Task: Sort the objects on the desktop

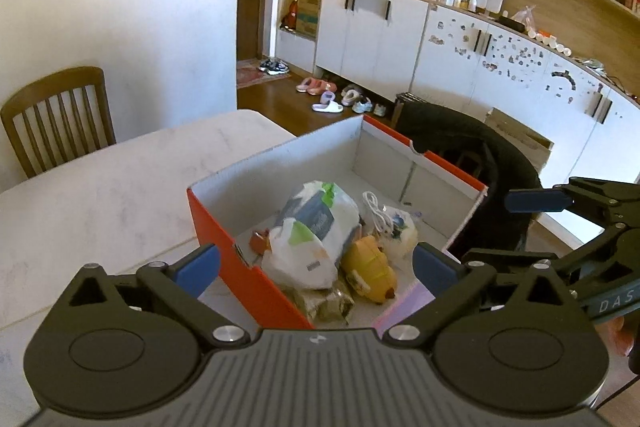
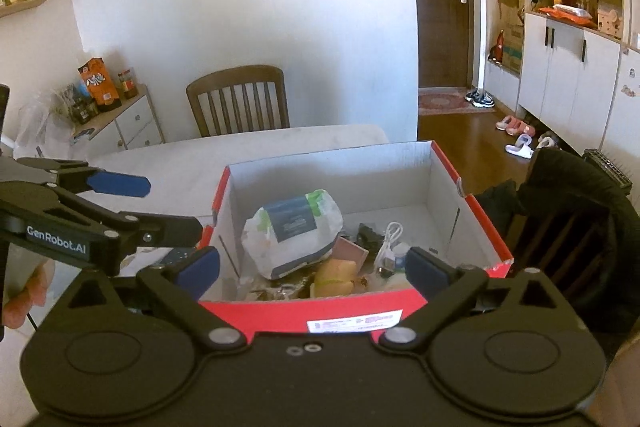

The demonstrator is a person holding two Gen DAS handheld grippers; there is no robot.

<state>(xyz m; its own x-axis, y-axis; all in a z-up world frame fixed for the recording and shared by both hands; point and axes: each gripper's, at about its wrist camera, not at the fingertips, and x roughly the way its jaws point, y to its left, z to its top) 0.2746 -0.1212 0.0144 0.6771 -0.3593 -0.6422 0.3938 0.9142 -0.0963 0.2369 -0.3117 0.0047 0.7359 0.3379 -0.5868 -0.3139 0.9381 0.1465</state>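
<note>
While the orange shoebox (image 1: 224, 247) is sitting open near the corner of the pale bench (image 1: 100, 195), it is holding the sorted clutter; a white plastic bag with a blue label (image 2: 294, 231) is lying on top in the middle; a yellow toy (image 1: 370, 265) is resting just beside it; a coiled white cable (image 2: 390, 239) is lying against the bag's other side; the left hand-held gripper (image 1: 316, 265) is hovering over the box's near corner, fingers spread wide and gripping nothing; the right hand-held gripper (image 2: 312, 267) is hanging over the near wall, likewise wide apart and empty; a wooden chair (image 2: 240, 101) is standing at the bench's far side.
</note>
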